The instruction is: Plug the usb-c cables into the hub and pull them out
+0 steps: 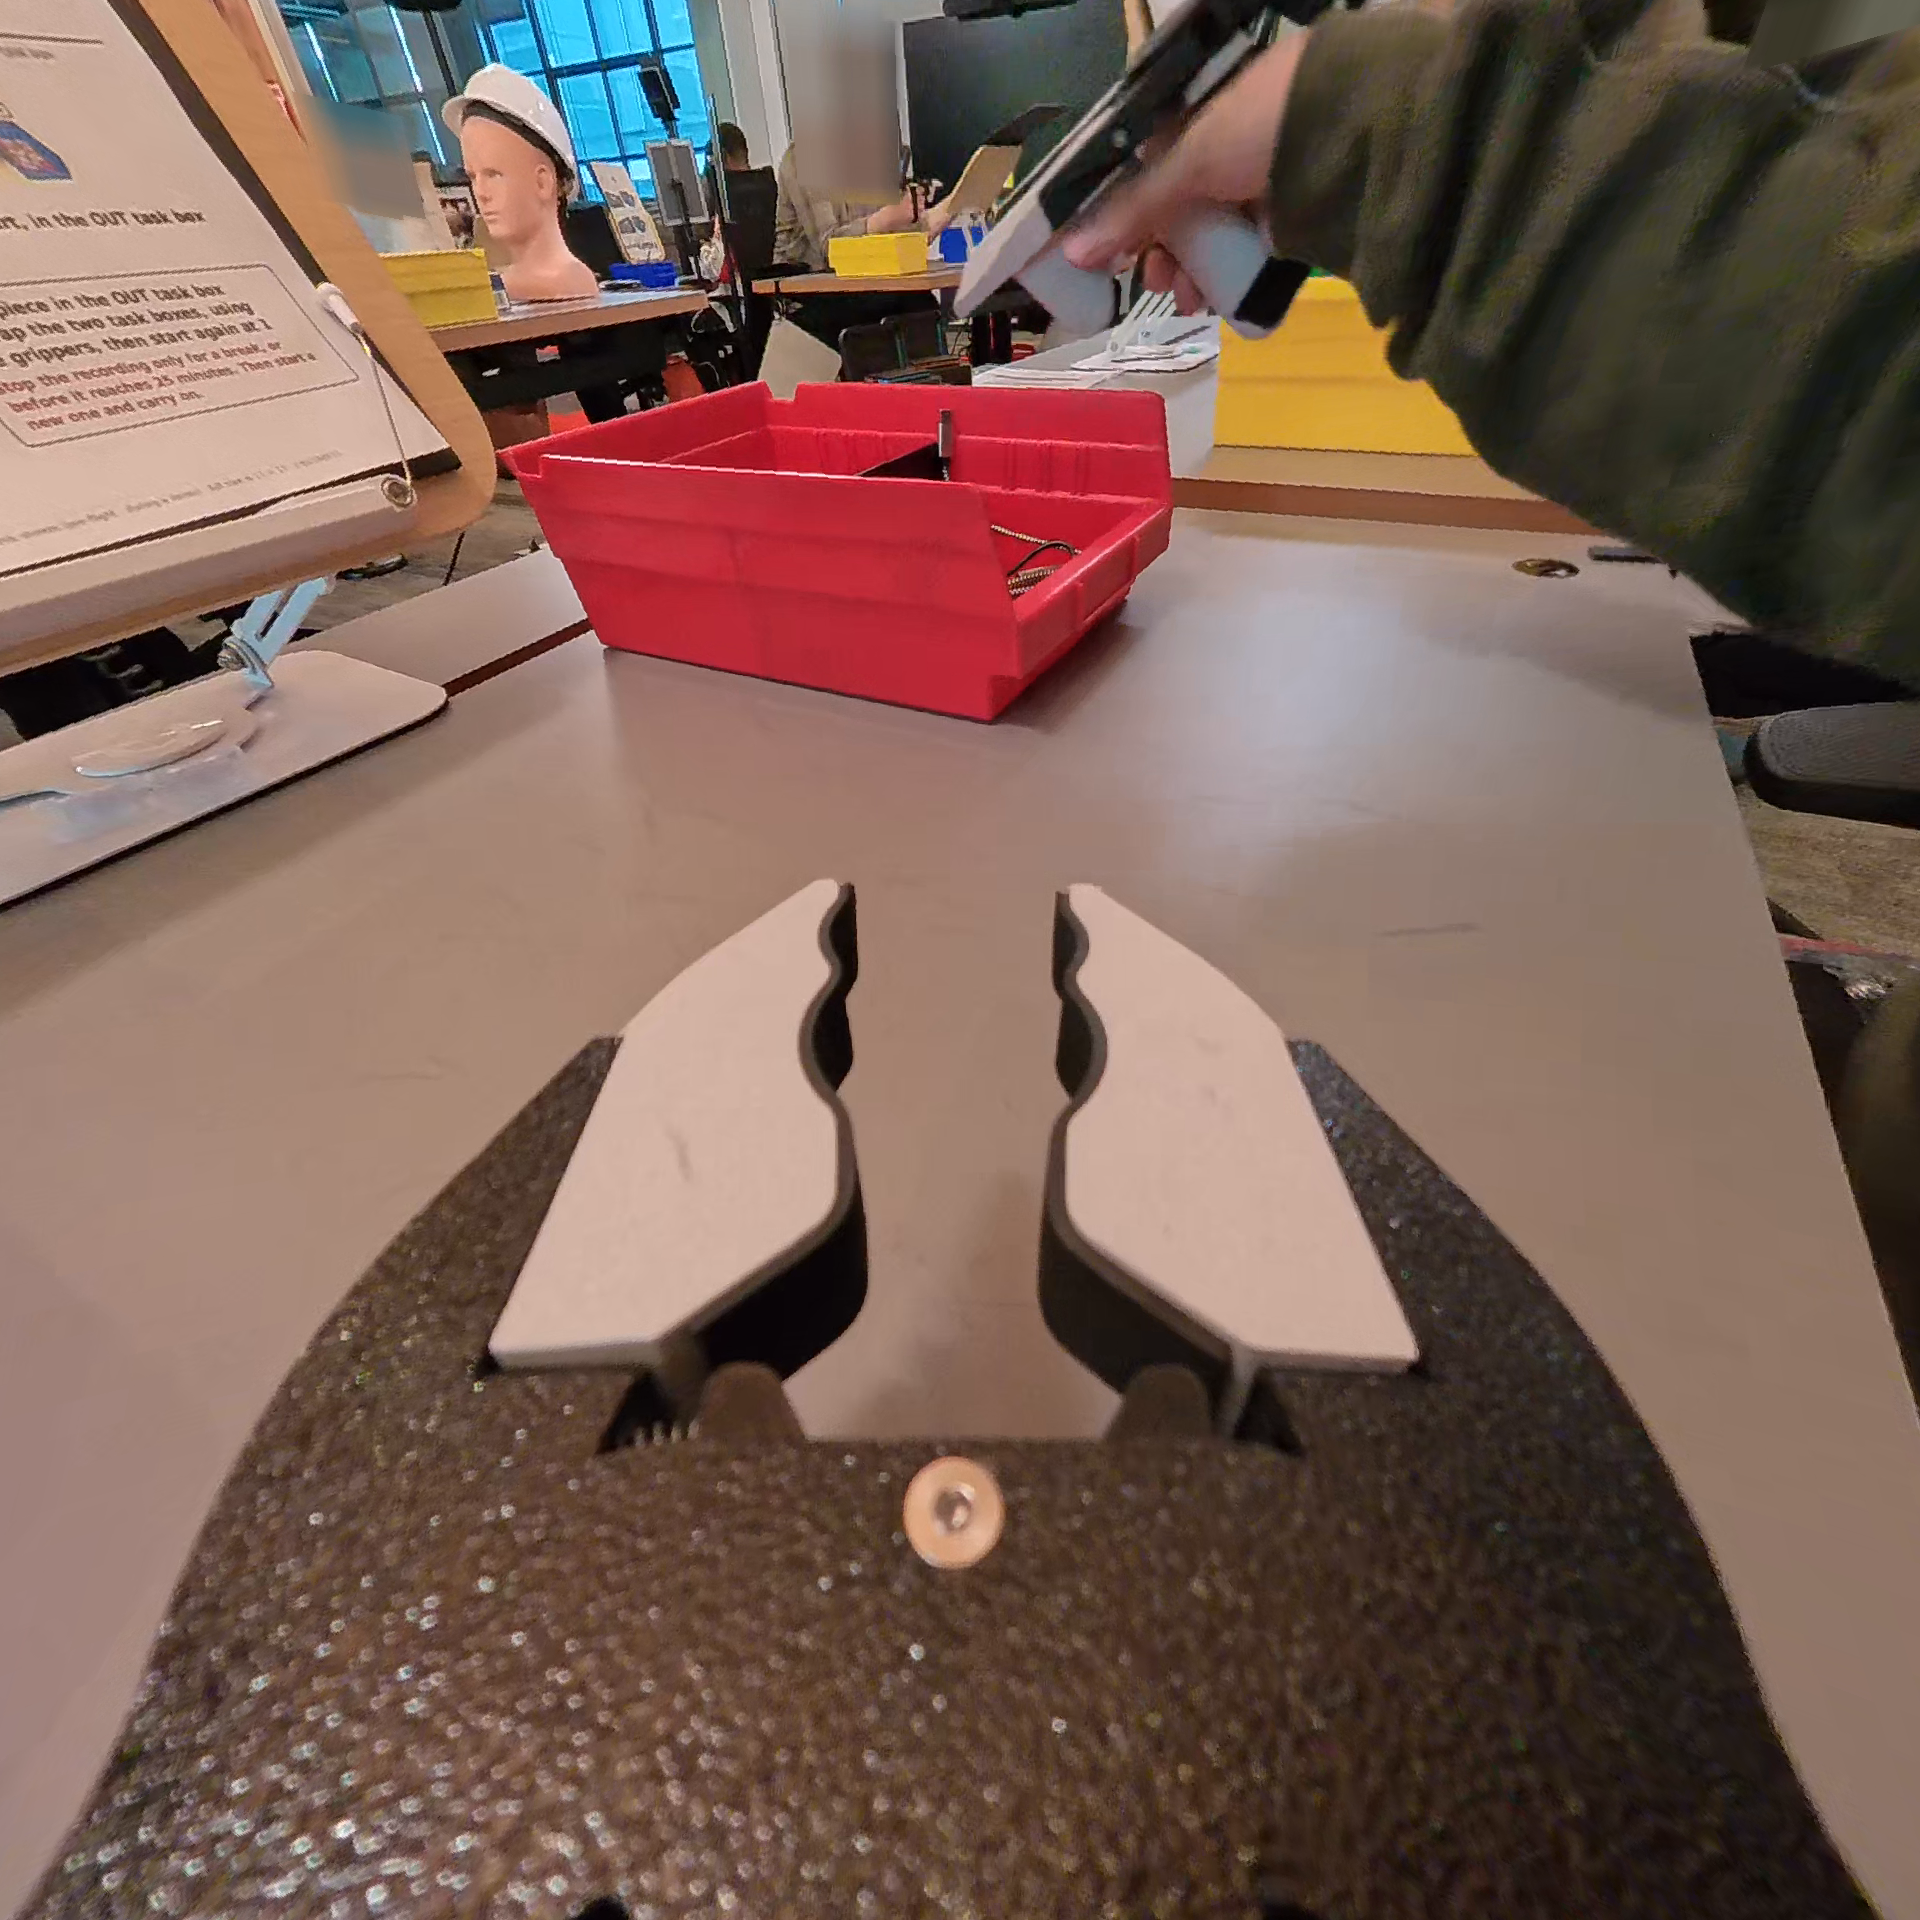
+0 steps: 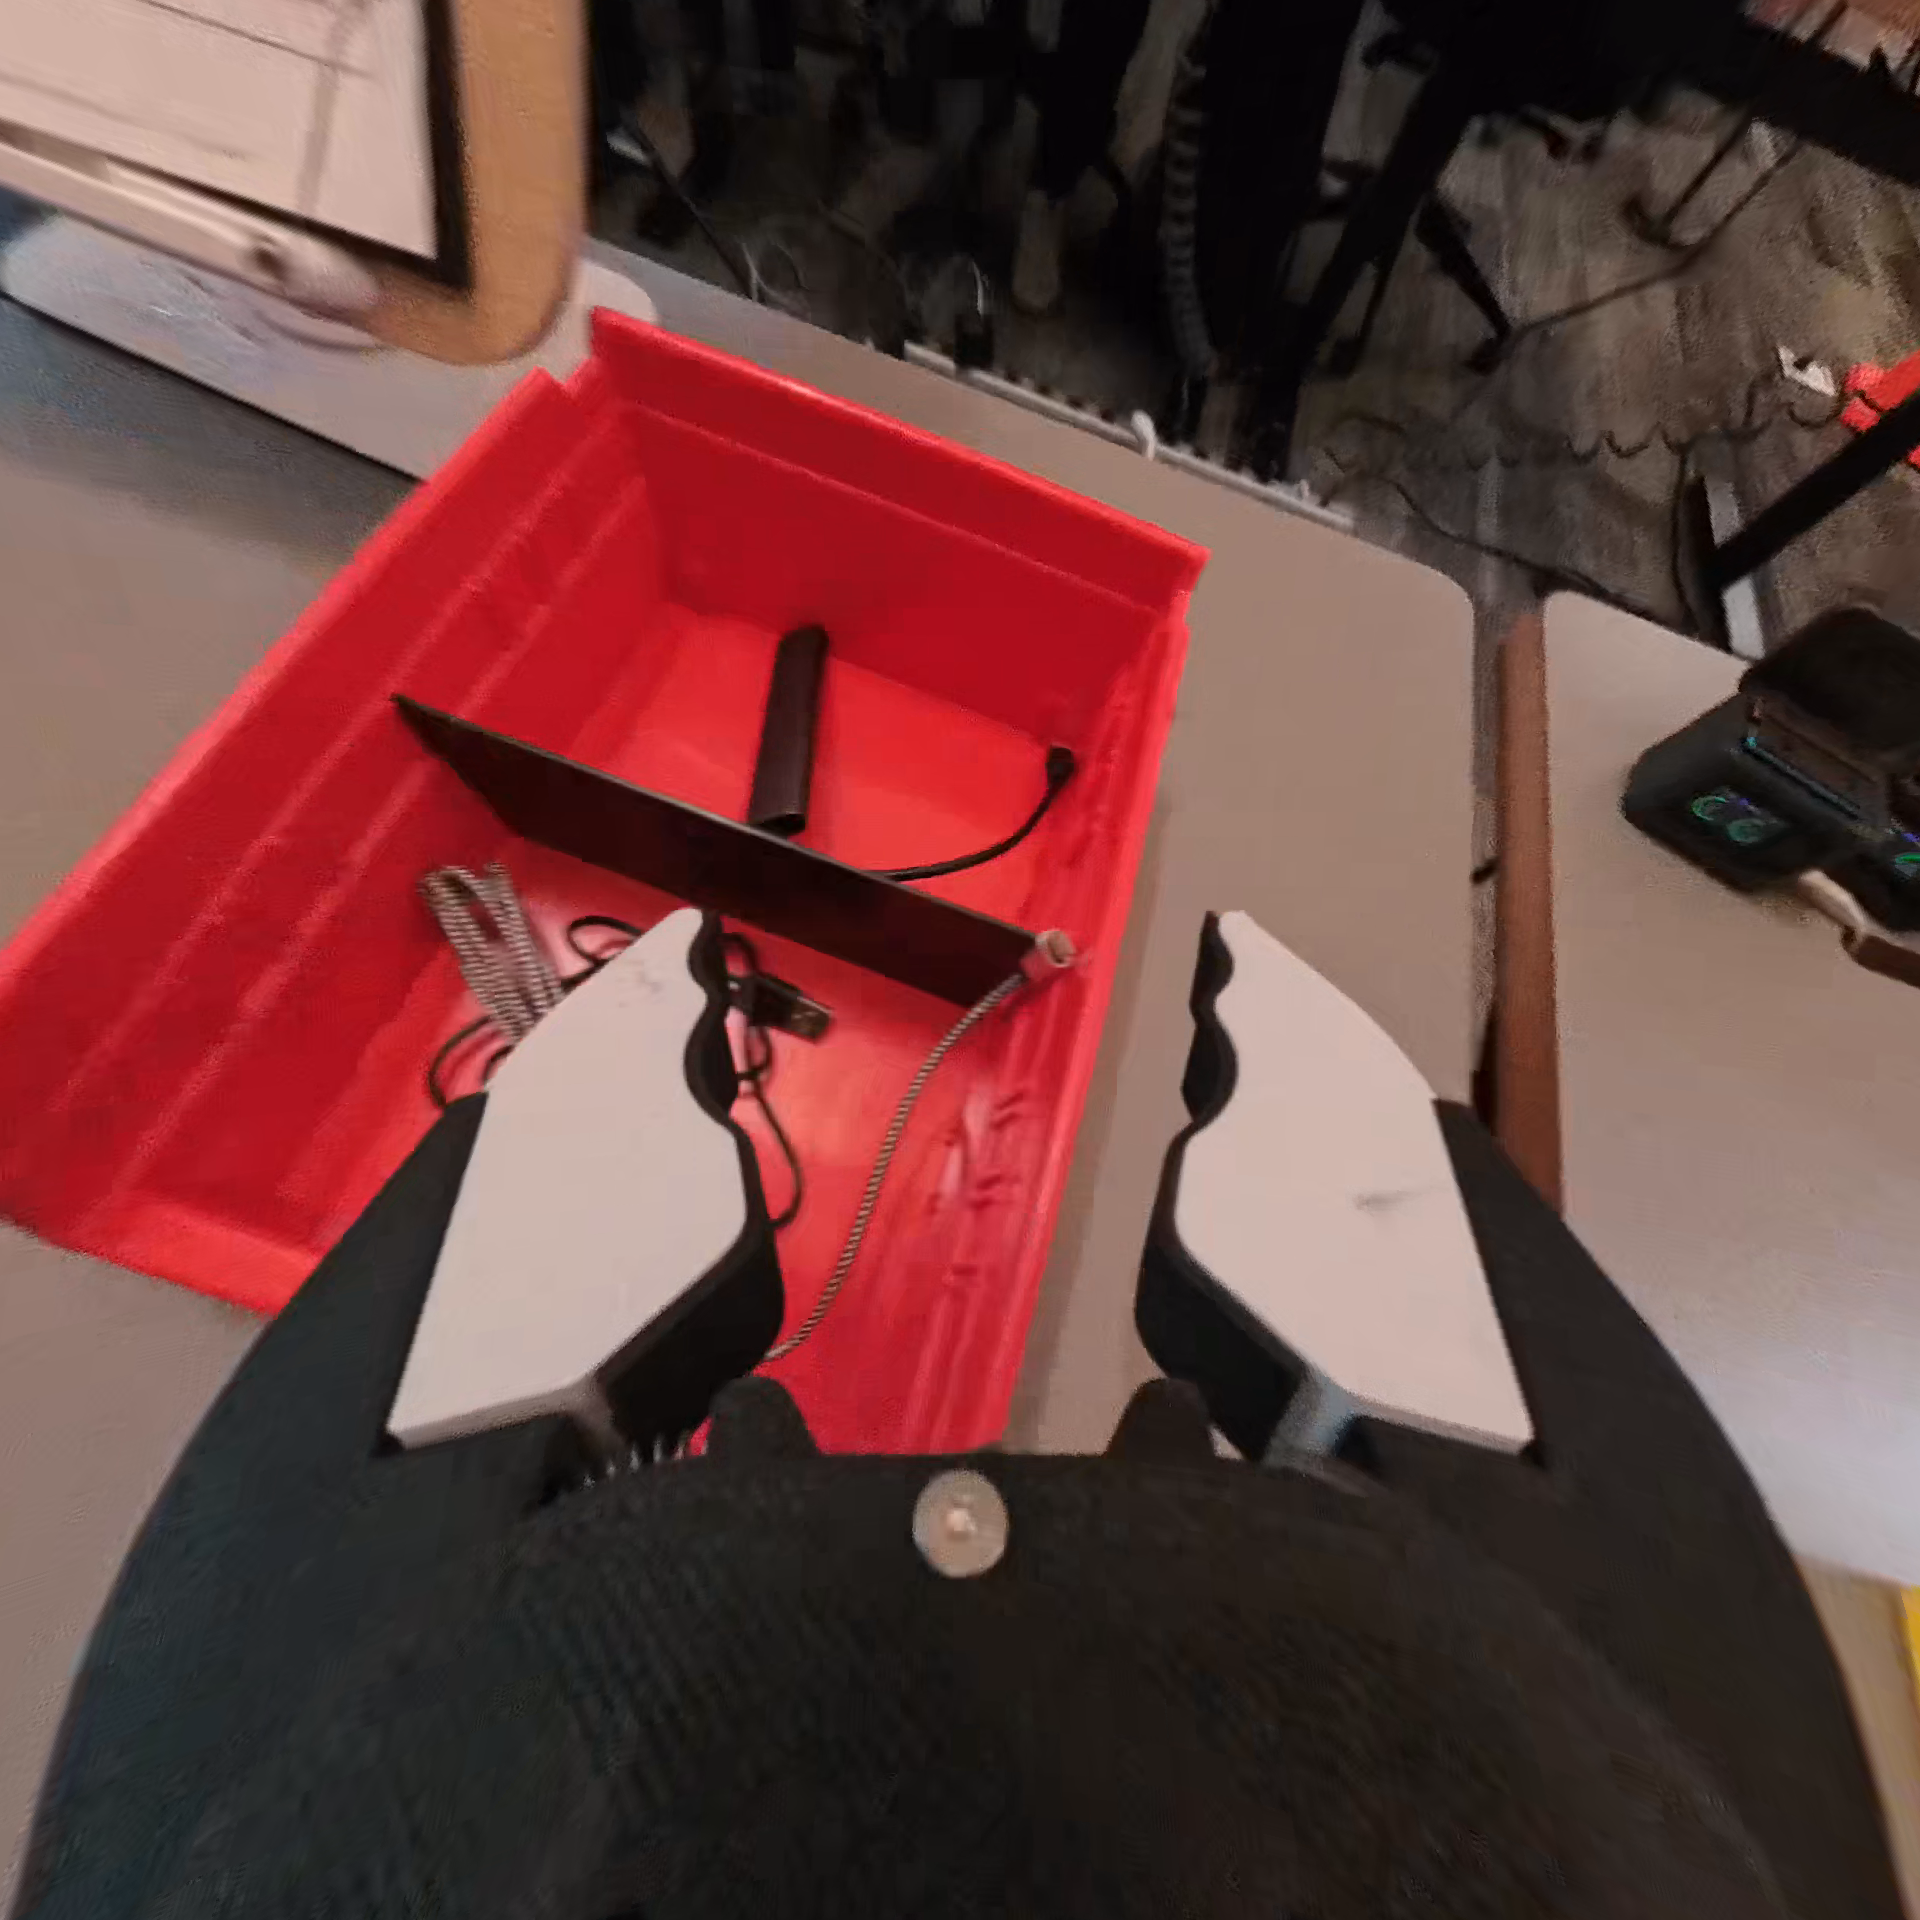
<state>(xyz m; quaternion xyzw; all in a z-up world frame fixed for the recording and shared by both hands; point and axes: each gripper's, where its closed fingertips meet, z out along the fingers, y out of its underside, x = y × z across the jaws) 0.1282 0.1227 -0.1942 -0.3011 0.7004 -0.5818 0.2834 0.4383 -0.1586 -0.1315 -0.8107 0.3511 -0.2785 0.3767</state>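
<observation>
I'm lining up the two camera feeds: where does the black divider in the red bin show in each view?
Left wrist view: black divider sits upper centre, only its top edge showing above the red bin wall.
Right wrist view: it crosses the bin's middle diagonally, seen from above.
Shared landmark: the red bin.

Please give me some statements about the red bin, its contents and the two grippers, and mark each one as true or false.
1. The red bin is split by a black divider. True.
2. The dark hub lies in the same compartment as the braided cable. False: the hub is in the far compartment, the braided cable in the near one.
3. The right gripper is shut on a cable. False: it is open and holds nothing, above the bin.
4. The left gripper is open, low over the bare table. True.
5. The bin stands on the floor. False: it stands on the table.
</observation>
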